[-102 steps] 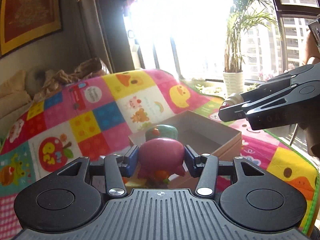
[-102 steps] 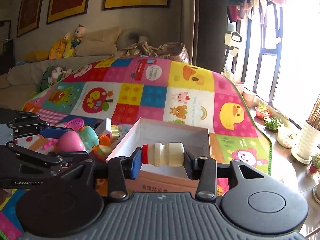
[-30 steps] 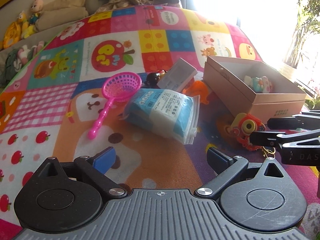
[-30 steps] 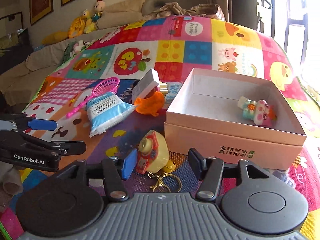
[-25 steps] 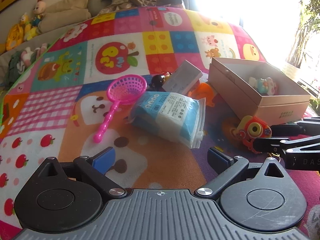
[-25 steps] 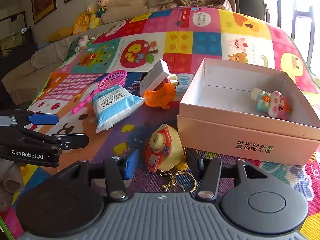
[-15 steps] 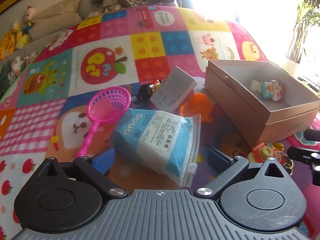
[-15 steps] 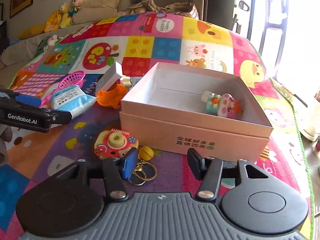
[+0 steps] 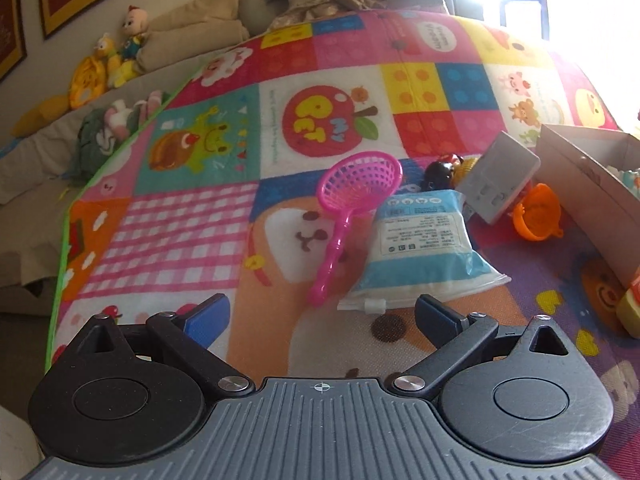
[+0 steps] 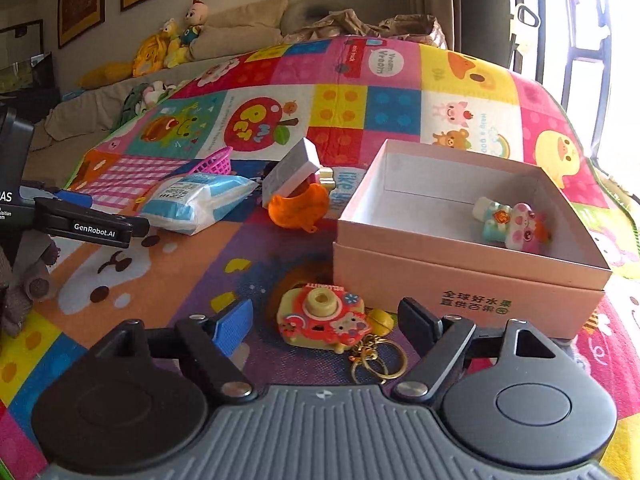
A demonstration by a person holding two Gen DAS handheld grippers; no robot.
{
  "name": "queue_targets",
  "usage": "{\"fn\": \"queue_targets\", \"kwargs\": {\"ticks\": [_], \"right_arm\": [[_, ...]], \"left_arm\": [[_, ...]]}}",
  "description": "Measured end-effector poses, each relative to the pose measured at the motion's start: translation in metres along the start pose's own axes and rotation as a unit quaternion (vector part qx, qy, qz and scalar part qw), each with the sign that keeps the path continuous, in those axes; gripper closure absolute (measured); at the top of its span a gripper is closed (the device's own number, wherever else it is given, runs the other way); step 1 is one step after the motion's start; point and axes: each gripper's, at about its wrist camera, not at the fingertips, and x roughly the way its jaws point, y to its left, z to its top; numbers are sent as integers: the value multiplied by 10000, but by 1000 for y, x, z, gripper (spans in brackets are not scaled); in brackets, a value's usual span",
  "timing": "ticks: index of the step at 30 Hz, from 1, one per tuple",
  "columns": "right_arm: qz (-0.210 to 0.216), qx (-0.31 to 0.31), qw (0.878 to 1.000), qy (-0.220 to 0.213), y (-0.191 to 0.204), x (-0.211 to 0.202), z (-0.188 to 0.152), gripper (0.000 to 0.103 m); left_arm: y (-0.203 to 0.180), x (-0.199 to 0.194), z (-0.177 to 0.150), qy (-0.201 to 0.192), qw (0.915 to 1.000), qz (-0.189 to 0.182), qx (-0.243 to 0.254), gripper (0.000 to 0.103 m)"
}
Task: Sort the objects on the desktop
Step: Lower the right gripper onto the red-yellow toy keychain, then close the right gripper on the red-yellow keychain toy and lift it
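Right gripper [image 10: 324,326] stood released, jaws just widened, toy camera [image 10: 322,322] lying loose between them; best to centre, then close gently, clear of keyring [image 10: 376,358]; left gripper [image 9: 320,316] released, empty.

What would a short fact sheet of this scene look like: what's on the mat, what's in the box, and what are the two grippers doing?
surface: colourful play mat
box: open pink cardboard box, on the mat
in box: small pastel toy
loose on mat: toy camera keychain, blue-and-white packet, pink net scoop, orange toy, grey box tilted on the orange toy
left gripper: open, empty, facing packet and scoop
right gripper: jaws just opened wider, toy camera between them, not gripped
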Motion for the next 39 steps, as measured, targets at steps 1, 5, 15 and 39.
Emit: {"fn": "queue_targets", "kwargs": {"ticks": [1, 5, 15, 39], "right_arm": [[23, -4, 10000, 33, 4, 5, 1, 23], [-90, -87, 9999, 89, 16, 22, 1, 22], [-247, 150, 9992, 292, -20, 10, -9, 16], [1123, 146, 9925, 449, -8, -6, 6, 2]], "left_arm": [[0, -2, 0, -23, 10000, -89, -27, 1], [-9, -6, -1, -48, 9993, -370, -9, 1], [-39, -16, -25, 182, 9919, -1251, -117, 1], [-42, -12, -35, 287, 9884, -1470, -265, 0]]}}
